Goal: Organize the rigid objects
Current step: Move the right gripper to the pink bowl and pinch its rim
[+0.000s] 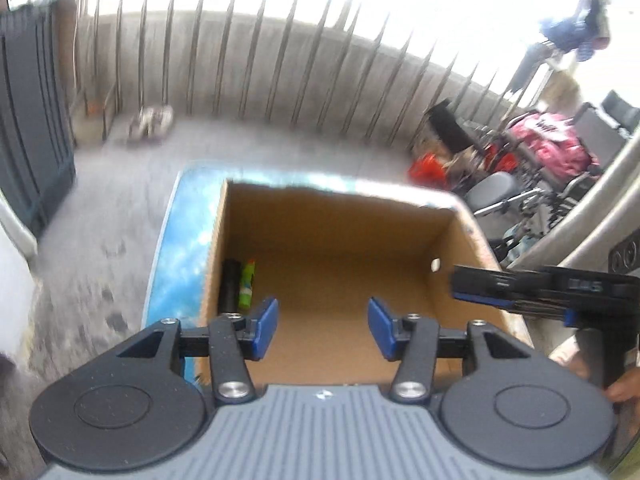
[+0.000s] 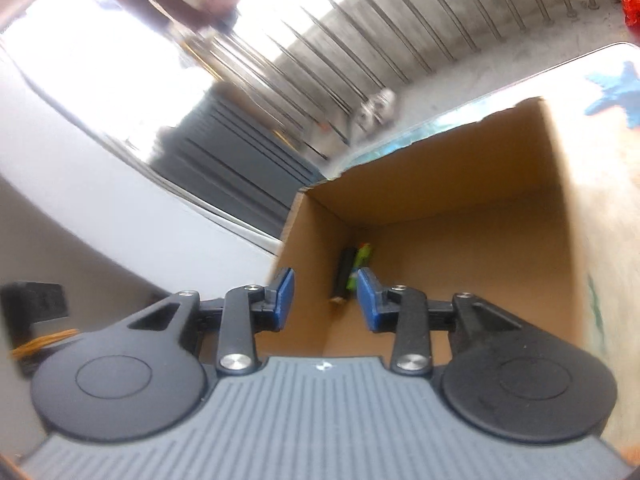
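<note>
My left claw (image 1: 323, 326) hangs over an open cardboard box (image 1: 340, 248), blue pads apart, nothing between them. My right claw (image 2: 325, 299) hovers at the same box's near edge, its pads parted too, and empty. Inside, against the box's left wall, lie a dark cylinder (image 1: 229, 285) and a green bottle (image 1: 247, 285), side by side. The box stands on a blue-patterned tabletop (image 1: 184, 248); a railing (image 1: 280, 60) runs behind.
</note>
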### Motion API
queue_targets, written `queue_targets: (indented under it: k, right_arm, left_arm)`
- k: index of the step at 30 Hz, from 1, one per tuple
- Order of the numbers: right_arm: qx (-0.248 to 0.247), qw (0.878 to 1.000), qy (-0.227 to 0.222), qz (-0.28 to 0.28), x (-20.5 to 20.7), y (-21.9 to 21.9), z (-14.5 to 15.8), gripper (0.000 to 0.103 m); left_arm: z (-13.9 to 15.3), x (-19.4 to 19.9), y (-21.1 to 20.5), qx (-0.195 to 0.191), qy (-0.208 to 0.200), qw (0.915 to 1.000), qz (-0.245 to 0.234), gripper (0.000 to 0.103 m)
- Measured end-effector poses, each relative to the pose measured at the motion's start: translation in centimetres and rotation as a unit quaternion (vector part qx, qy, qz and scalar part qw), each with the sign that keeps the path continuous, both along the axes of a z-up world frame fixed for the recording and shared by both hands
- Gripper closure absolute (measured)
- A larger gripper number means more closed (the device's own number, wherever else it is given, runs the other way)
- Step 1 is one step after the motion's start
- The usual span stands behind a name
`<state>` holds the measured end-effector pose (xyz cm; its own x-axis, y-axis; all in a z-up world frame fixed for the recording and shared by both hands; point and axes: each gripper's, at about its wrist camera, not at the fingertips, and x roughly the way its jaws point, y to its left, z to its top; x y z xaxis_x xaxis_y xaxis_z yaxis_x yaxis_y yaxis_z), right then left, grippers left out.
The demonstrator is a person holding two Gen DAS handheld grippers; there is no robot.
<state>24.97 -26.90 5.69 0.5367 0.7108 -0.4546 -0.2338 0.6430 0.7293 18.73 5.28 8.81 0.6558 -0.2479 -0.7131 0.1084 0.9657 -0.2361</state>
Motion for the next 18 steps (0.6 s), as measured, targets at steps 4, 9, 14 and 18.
queue_targets:
  k: [4,9,14,18]
  right_arm:
    - [0.050,0.998,-0.023,-0.029,-7.9,-5.7,0.3,0.065]
    - [0.042,0.995,-0.016,-0.085,-16.2,-9.4,-2.4,0.063]
    - [-0.011,0.992,-0.003,-0.123,-21.0,-9.0,-5.6,0.063]
    - [-0.039,0.992,0.023,-0.119,-19.0,-5.7,-8.5,0.064]
  left_arm:
    - [0.0,-4.6,-0.2,0.015,-0.033,0.9993,-0.007,0.045]
    - [-2.1,-10.0,-2.0,0.035,-0.043,0.9982,-0.019,0.045]
    - [-5.4,-12.9,-6.4,0.061,-0.052,0.9937,-0.078,0.045]
    - [-8.1,-13.6,-10.2,0.080,-0.051,0.9882,-0.121,0.045]
